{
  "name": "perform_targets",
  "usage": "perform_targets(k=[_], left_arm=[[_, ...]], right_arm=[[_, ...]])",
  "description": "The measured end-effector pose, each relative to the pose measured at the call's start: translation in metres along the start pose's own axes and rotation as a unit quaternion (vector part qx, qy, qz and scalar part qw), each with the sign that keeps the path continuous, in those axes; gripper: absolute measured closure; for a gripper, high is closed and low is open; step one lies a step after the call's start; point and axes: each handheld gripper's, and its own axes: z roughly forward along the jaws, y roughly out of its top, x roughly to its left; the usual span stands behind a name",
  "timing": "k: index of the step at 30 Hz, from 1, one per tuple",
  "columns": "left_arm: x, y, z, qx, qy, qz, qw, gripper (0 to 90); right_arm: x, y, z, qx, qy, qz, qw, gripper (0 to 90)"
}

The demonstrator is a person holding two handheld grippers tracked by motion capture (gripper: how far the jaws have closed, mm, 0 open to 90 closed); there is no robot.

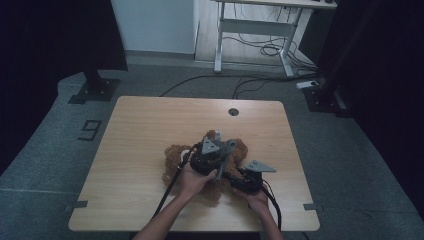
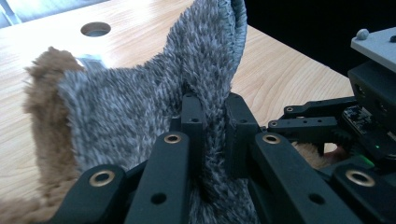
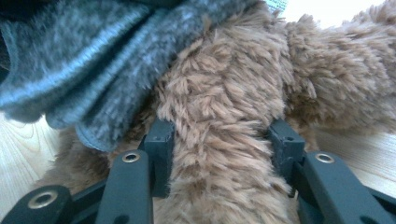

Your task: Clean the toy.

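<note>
A brown plush teddy bear lies on the wooden surface, a little right of its middle and toward the near edge, largely covered by the two hands and grippers. No brand or label can be read on it; the only writing in sight is a dark "9" marked on the floor left of the surface.

The left gripper is pressed together on a fold of grey fuzzy cloth, which stands up between its black jaws and hides most of the bear behind it; only a brown fringe shows at the left of the left gripper view. In the high view this cloth is a dim grey strip above the bear.

The right gripper pinches a thick brown limb of the bear, jaws on either side of it. Which limb it is cannot be told. The grey cloth drapes across the upper left there, its edges cut off. The bear's face is hidden.

A round hole sits near the surface's far edge.
</note>
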Motion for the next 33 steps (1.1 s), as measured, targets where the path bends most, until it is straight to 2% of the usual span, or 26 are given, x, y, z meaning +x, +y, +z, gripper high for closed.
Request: perform_targets(k=[3,7,12,14,17,19,22,25,29,33], left_arm=[[0.001,-0.002,-0.001,0.000,0.008,0.007,0.9999,80.6],[0.013,-0.010,-0.016,-0.010,0.041,0.004,0.9991,80.8],[0.040,-0.025,-0.047,-0.028,0.067,-0.020,0.9971,80.7],[0.054,-0.030,-0.062,-0.040,0.069,-0.032,0.9963,80.7],[0.071,-0.040,-0.084,-0.054,0.079,-0.055,0.9939,80.7],[0.082,-0.049,-0.093,-0.054,0.088,-0.067,0.9924,80.7],[0.097,-0.067,-0.099,-0.039,0.100,-0.087,0.9904,80.7],[0.107,-0.083,-0.097,-0.025,0.098,-0.106,0.9891,80.7],[0.112,-0.094,-0.097,-0.014,0.106,-0.113,0.9878,80.6],[0.125,-0.111,-0.098,0.018,0.111,-0.136,0.9843,80.5]], right_arm=[[0.000,0.000,0.000,-0.001,-0.001,0.000,1.0000,53.8],[0.003,0.000,0.000,-0.003,-0.011,-0.009,0.9999,54.2],[0.004,0.000,0.000,-0.002,-0.015,-0.009,0.9998,54.9],[0.004,0.000,0.000,-0.002,-0.016,-0.010,0.9998,55.0],[0.005,0.000,0.001,-0.004,-0.020,-0.014,0.9997,55.1],[0.005,0.000,0.001,-0.005,-0.021,-0.013,0.9997,55.1],[0.005,-0.001,0.001,-0.005,-0.021,-0.013,0.9997,55.1],[0.005,-0.001,0.001,-0.005,-0.021,-0.013,0.9997,55.1],[0.006,-0.001,0.001,-0.004,-0.020,-0.015,0.9997,55.1],[0.005,-0.001,0.001,-0.004,-0.019,-0.013,0.9997,55.1]])
